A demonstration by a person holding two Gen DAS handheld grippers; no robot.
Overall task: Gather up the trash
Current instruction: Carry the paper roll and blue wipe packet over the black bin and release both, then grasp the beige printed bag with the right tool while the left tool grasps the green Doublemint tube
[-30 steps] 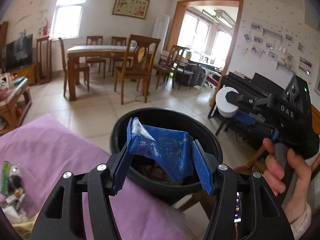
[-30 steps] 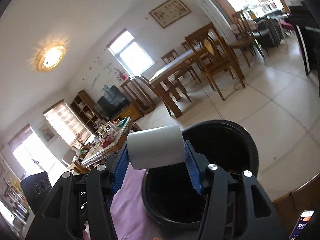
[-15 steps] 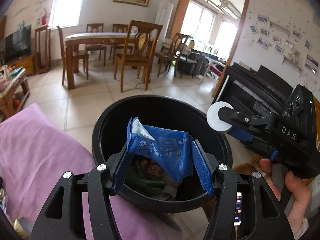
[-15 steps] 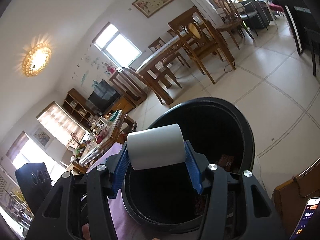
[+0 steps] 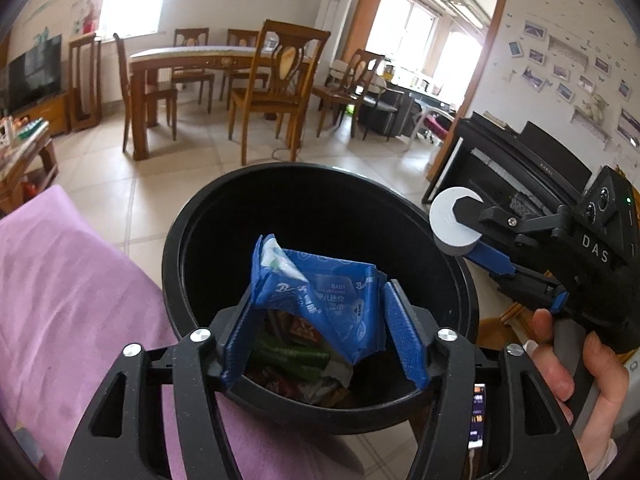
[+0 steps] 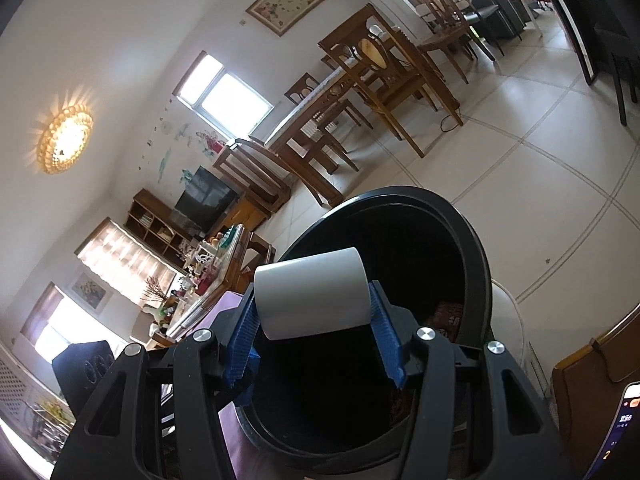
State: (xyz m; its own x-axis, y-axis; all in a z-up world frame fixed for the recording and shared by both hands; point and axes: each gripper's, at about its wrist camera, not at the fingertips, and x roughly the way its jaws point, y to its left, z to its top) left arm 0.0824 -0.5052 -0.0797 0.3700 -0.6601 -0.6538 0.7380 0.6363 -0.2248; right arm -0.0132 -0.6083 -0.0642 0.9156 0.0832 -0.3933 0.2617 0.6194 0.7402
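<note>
Left wrist view: left gripper is clamping a crumpled blue wrapper between its blue pads, both pads pressing on the wrapper's sides. Wrapper is hanging right over the open mouth of the black trash bin, above the rim on the near side. Bin is already holding mixed litter (green and reddish packets, details blurry). Bin is sitting against a purple cloth on the left. Right gripper is showing at the right edge of the bin, held by a hand, pinching a white roll end-on just beside the rim.

Right wrist view: right gripper is squeezing the white roll crosswise between its pads, roll lying horizontal and spanning the gap. Roll is hovering over the trash bin opening, near the closer rim. A phone is glowing at the lower right corner.
</note>
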